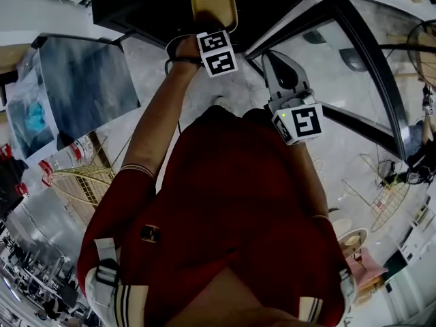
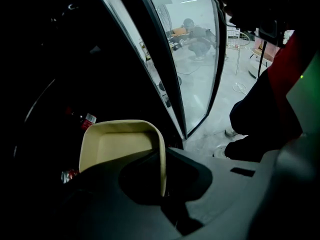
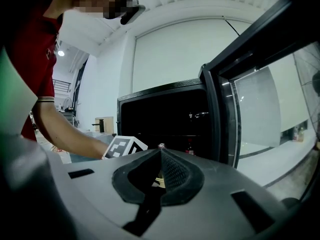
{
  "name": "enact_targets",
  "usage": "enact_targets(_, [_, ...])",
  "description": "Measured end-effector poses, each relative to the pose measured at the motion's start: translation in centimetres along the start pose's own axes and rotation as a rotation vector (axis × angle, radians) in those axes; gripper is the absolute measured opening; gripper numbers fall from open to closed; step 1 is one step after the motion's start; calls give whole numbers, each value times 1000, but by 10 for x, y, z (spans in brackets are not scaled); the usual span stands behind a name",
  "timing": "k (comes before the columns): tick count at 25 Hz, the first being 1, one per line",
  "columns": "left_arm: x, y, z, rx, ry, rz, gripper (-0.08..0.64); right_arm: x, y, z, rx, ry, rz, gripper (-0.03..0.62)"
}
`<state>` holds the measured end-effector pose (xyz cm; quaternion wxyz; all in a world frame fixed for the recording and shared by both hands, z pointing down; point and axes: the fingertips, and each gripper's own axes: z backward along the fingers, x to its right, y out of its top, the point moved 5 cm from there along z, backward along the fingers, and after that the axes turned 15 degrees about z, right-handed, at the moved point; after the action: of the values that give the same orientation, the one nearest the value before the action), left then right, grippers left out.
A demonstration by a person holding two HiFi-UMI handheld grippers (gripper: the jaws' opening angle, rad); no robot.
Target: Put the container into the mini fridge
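Red shirt (image 1: 231,203) of a person leaning forward filled the head view. Ahead, the left hand-held gripper (image 2: 161,159) was clamped on the side wall of a cream container (image 2: 120,144), holding it at the dark opening of the mini fridge (image 3: 160,119); whether it rested on a shelf was too dark to tell. Beside it, the right hand-held gripper (image 3: 160,151) was closed and empty, pointing at the fridge, whose glass door (image 3: 260,114) stood open.
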<state>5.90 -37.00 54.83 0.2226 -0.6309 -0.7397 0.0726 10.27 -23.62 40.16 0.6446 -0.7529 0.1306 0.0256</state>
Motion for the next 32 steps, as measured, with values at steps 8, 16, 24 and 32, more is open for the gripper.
enact_targets(8, [-19,-8,-30,-48,6,0,20,2,-5,-6,-10,11,5,-2])
enact_targets(16, [-35,-5,-46,-67,17,21,20,9,-6,-13,-18,61,-6,-2])
enact_targets(24, [-51,6,-52,-48,44,10,21,24,-12,-10,-39,72,-14,-2])
enact_targets(32, [-53,10,-49,10,78,19,114,34,-13,-8,-38,78,-4,-2])
